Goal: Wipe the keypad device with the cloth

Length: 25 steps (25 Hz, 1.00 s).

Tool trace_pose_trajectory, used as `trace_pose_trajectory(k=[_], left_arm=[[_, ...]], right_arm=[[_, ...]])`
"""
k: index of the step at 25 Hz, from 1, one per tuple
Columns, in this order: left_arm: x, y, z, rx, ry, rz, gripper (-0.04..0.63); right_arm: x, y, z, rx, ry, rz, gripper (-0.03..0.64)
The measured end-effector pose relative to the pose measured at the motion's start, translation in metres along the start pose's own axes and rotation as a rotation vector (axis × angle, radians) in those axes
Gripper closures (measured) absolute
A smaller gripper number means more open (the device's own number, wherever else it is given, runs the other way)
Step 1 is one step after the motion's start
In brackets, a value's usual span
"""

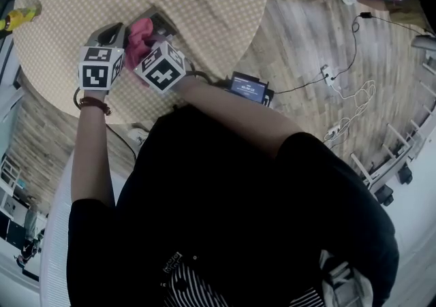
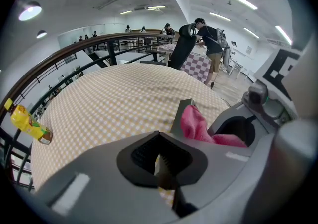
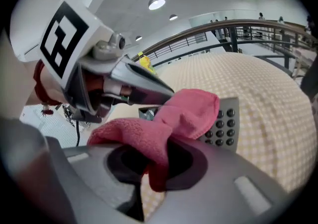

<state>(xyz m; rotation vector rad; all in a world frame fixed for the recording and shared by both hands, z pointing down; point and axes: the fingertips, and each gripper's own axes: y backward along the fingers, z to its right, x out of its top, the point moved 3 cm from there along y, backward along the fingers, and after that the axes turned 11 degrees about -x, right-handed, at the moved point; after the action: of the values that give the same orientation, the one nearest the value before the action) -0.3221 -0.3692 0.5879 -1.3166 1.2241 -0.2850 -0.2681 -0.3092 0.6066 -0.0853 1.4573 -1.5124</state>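
One cloth between right gripper fingers

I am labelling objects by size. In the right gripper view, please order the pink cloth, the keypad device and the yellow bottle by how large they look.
1. pink cloth, close to the lens
2. keypad device, partly hidden by the cloth
3. yellow bottle, far away, so real size unsure
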Motion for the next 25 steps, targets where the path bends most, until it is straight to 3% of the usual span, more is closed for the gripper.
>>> trace_pose_trajectory(k=[5, 10, 18, 25], left_arm=[[0.002, 0.000, 0.004, -0.005, -0.005, 0.013, 0.600], [0.002, 0.000, 0.002, -0.005, -0.007, 0.005, 0.600], [0.002, 0.001, 0.003, -0.001, -0.027, -0.009, 0.600], [0.003, 0.001, 0.001, -0.004, -0.020, 0.005, 0.601]], right_arm=[[0.029, 0.008, -0.001, 0.002, 0.040, 0.078, 0.548], [0.016, 0.005, 0.000, 0.004, 0.071, 0.123, 0.548], [-0.028, -0.005, 0.001, 0.021, 0.076, 0.030, 0.548], [0.035, 0.010, 0.001, 0.042, 0.050, 0.124, 0.548]])
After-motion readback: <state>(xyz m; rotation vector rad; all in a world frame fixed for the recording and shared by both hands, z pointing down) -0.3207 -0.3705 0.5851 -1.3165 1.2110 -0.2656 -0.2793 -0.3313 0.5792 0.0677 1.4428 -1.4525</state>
